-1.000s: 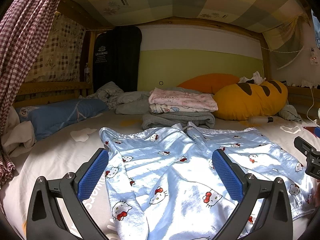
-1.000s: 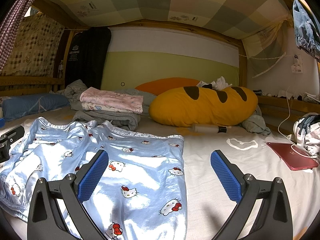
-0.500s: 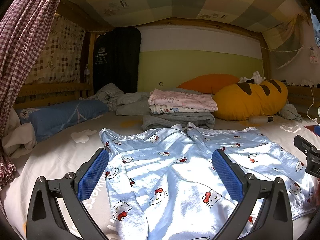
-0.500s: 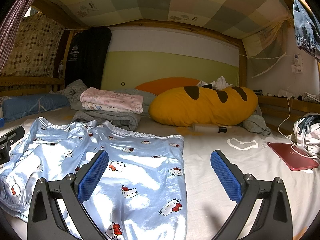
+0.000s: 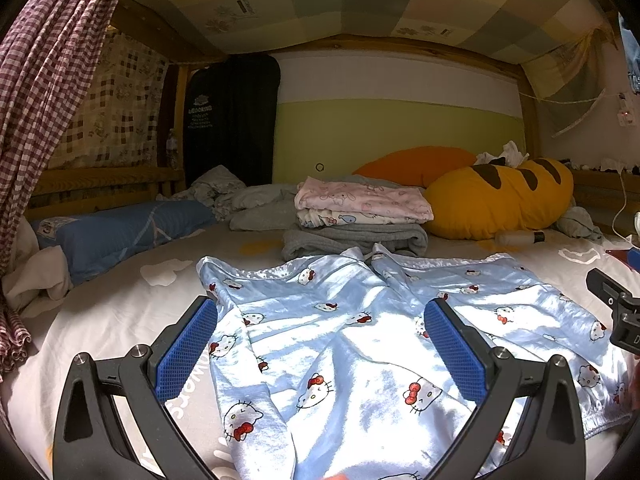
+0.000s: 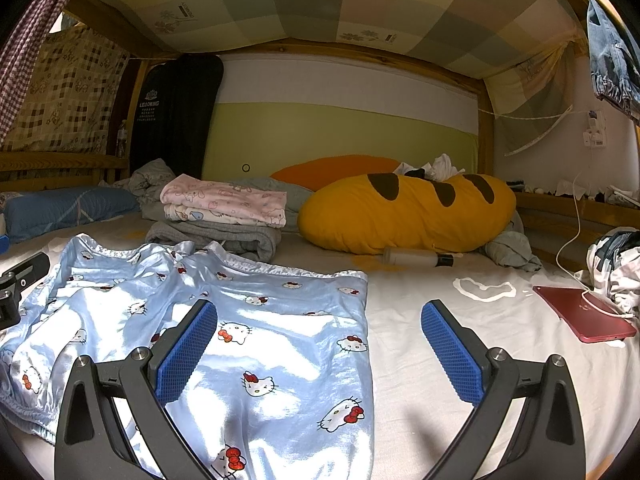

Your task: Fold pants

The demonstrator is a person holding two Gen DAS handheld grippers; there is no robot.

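Observation:
Light blue satin pants (image 5: 344,332) with a cat print lie spread flat on the white bed sheet; they also show in the right wrist view (image 6: 240,320). My left gripper (image 5: 320,348) is open and empty, hovering just above the pants' middle. My right gripper (image 6: 320,344) is open and empty, above the right edge of the pants, with its right finger over bare sheet. Part of the right gripper shows at the far right of the left wrist view (image 5: 616,312), and the left one at the far left of the right wrist view (image 6: 16,284).
A stack of folded clothes (image 5: 360,216) sits behind the pants. A yellow plush pillow (image 6: 408,212), an orange pillow (image 5: 416,160) and a bottle (image 6: 416,258) lie at the back. A blue pillow (image 5: 116,232) is at left. A red tablet (image 6: 584,312) with a cable lies at right.

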